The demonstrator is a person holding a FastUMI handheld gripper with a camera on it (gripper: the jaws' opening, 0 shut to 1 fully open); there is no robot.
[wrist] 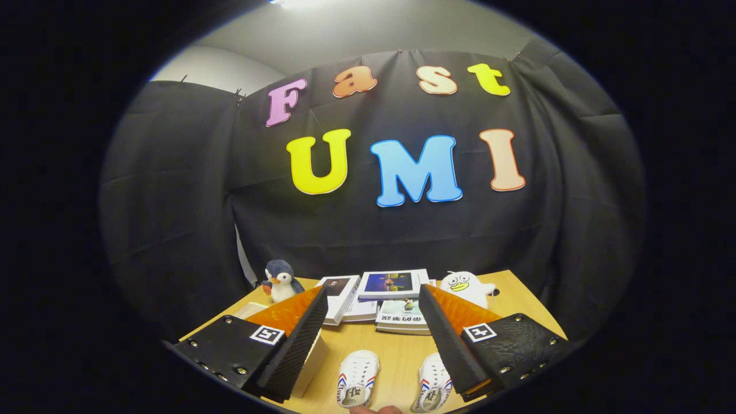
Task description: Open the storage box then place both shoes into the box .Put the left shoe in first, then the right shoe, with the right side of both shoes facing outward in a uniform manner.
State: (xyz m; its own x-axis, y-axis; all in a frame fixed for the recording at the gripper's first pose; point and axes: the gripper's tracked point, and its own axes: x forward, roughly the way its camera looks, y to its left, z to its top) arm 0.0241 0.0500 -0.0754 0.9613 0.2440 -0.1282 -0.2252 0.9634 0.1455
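Observation:
Two small white shoes with red and blue side stripes stand side by side on the wooden table [397,351], toes pointing away from me. The left shoe [357,378] lies between my fingers, and the right shoe [432,386] sits partly under the right finger. My gripper [374,296] is open, held above the table, with nothing between its fingers. The left finger [299,339] covers most of a pale box [313,359] whose corner shows beside it; I cannot tell whether it is the storage box. A fingertip of a person's hand [376,410] peeks in below the shoes.
Beyond the fingers, stacked books [394,284] and magazines [402,317] lie along the table's back. A plush penguin [280,280] stands at the back left, a white plush duck [464,286] at the back right. Black cloth walls close the booth behind.

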